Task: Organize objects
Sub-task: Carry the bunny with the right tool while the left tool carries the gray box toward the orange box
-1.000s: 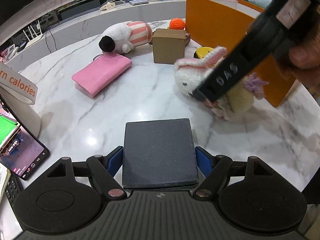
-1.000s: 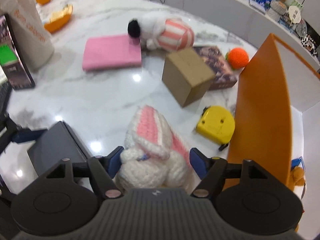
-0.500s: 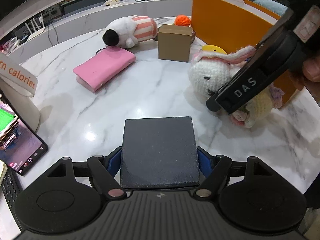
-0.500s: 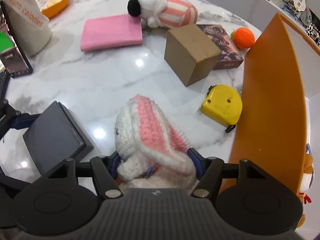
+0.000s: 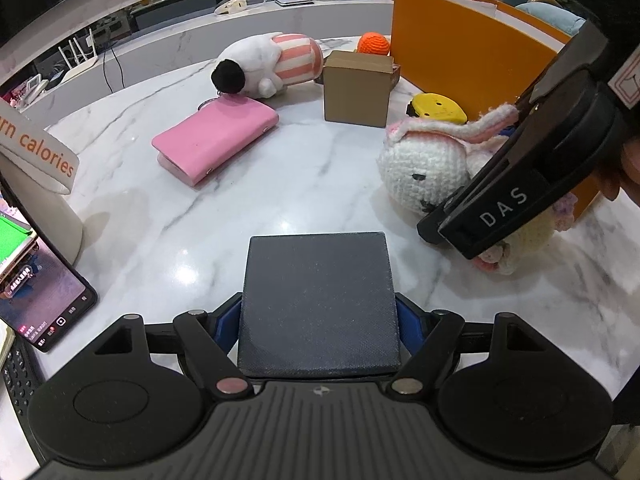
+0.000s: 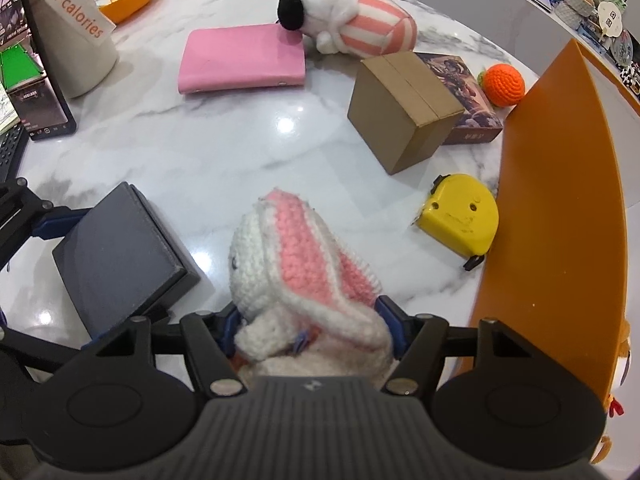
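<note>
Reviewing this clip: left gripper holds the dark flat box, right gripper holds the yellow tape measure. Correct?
Not quite. The right gripper holds the crocheted bunny, as the right wrist view shows; the yellow tape measure lies on the table beside the orange bin. The left gripper does hold the dark flat box.

We see a dark grey square box [image 5: 318,304], flat and matte, clamped by its sides between the left gripper [image 5: 319,320] fingers, near the table's [image 5: 200,216] front edge. The crocheted bunny [image 6: 296,280], white with pink-lined ears drooping over its head, sits pinched in the right gripper [image 6: 308,328], lifted clear of the marble. It hangs between the grey box and the orange bin [image 6: 560,200] standing at the table's right edge.
</note>
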